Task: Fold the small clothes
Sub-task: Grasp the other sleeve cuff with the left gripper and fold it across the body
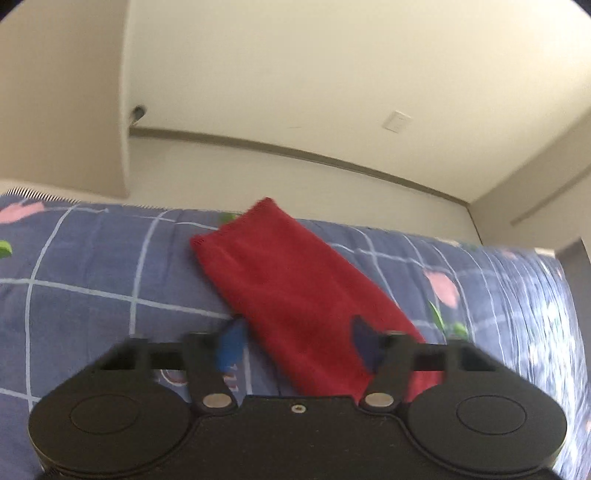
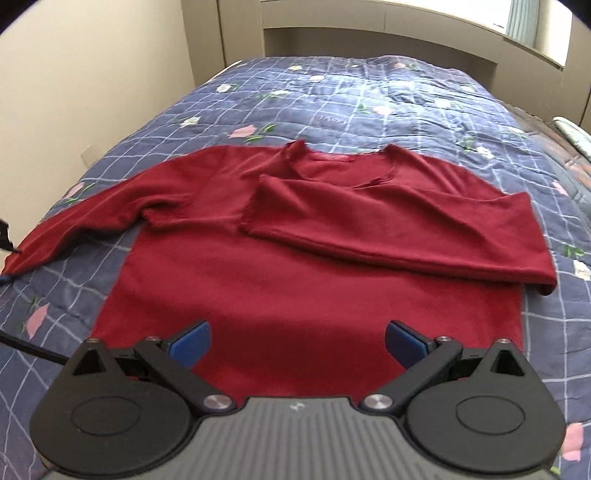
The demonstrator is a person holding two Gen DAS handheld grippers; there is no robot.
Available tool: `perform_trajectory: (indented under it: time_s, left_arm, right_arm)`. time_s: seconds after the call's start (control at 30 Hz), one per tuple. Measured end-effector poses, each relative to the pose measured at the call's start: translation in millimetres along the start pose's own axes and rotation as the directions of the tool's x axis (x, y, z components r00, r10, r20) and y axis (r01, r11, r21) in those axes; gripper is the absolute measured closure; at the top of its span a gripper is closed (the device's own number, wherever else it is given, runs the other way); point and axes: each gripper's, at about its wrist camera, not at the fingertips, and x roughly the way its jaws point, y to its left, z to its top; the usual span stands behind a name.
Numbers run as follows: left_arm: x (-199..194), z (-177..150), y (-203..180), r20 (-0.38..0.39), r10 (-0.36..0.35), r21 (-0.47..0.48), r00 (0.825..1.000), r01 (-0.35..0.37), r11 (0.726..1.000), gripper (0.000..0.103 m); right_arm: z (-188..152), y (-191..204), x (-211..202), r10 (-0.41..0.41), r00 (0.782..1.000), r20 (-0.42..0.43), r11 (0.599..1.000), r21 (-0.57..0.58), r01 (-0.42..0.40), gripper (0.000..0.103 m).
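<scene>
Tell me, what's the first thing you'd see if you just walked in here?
A dark red long-sleeved shirt lies flat in the middle of a blue checked quilt with pink flowers. One sleeve is folded across its chest; the other sleeve stretches out sideways. The right tool, with blue pads, hangs open over the shirt's bottom edge.

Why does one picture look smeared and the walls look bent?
Left wrist view: motion blur smears the quilt at right and the blue pads; the fisheye lens bows the wall trim. Right wrist view: sharper, the red shirt clear; daylight glares at the window, and the bed curves toward the edges.
</scene>
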Motion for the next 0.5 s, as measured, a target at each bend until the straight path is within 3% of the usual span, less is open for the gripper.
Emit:
perform_trajectory:
  time_s: [0.03, 0.07, 0.1, 0.23, 0.33, 0.4, 0.5]
  left_arm:
    - [1.8, 1.5, 1.3, 0.005, 0.015, -0.014, 1.0, -0.015, 1.0, 0.072]
    - [1.7, 3.3, 3.9, 0.012, 0.017, -0.019, 1.0, -0.017, 1.0, 0.088]
    - [2.5, 4.5, 3.9, 0.022, 0.015, -0.014, 1.0, -0.015, 1.0, 0.094]
    - [-8.0, 5.3, -8.6, 0.092, -0.034, 0.088, 0.995, 0.026, 0.996, 0.097]
    - [-27.4, 2.2, -30.6, 0.163, -0.102, 0.195, 0.981, 0.069, 0.978, 0.098]
    - [-43.0, 1.0, -52.4, 0.195, -0.191, 0.273, 0.962, 0.133, 0.953, 0.098]
    - [-76.1, -7.5, -92.3, 0.199, -0.398, 0.426, 0.895, 0.287, 0.858, 0.098]
  right_arm:
    - [-0.7, 1.0, 0.0, 0.003, 1.0, -0.002, 1.0, 0.003, -0.003, 0.0]
    - [-1.3, 1.3, -0.1, 0.005, 1.0, -0.003, 1.0, 0.006, -0.005, 0.0]
    - [-1.7, 1.1, -0.1, 0.004, 1.0, -0.004, 1.0, 0.011, -0.004, 0.0]
    - [-3.4, -4.9, -0.8, -0.008, 1.0, -0.003, 0.999, 0.043, 0.009, 0.0]
    - [-3.0, -12.4, -2.9, -0.022, 1.0, 0.006, 0.997, 0.072, 0.022, 0.0]
    - [-2.8, -17.6, -4.8, -0.033, 0.999, 0.014, 0.995, 0.09, 0.031, 0.0]
    - [-3.0, -26.3, -6.3, -0.043, 0.999, 0.023, 0.992, 0.121, 0.04, 0.0]
